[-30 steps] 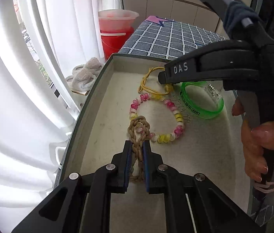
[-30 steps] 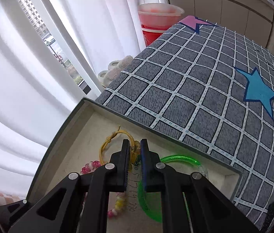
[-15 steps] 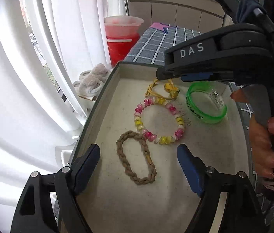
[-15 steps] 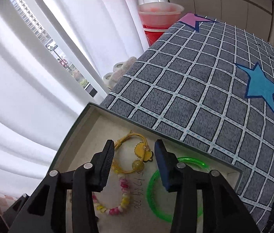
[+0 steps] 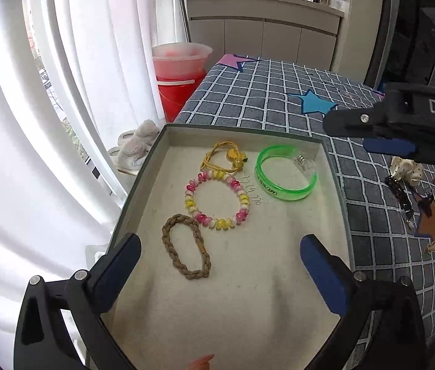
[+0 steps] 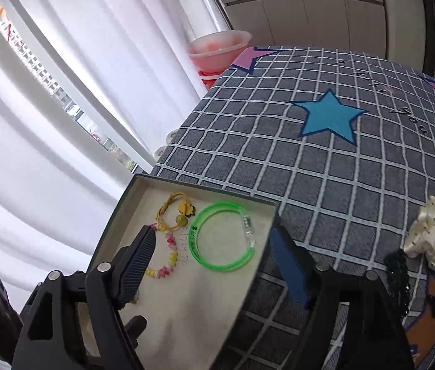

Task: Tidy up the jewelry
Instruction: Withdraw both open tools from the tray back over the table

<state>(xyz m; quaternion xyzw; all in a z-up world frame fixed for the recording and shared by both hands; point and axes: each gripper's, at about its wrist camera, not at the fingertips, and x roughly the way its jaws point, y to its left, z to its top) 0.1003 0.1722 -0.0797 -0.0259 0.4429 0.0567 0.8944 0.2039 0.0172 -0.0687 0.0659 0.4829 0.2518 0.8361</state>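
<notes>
Surface: grey checked cloth with stars; white scrunchie and black chain lie at 3 o'clock of the tray.
Tray: shallow, dark-rimmed, pale lining, holds four bracelets.
Left gripper: jaws spread wide, holding nothing, hovering over the tray's near half, pointing toward 12 o'clock.
Right gripper: jaws wide apart, empty, raised over the tray's right rim.
Green bangle: at 1 o'clock in the tray, beyond the left jaws.
Beaded bracelet: centre, touching the braided one.
Braided bracelet: at 11 o'clock between the left jaws.
Yellow cord bracelet: far end, at 12 o'clock.
</notes>
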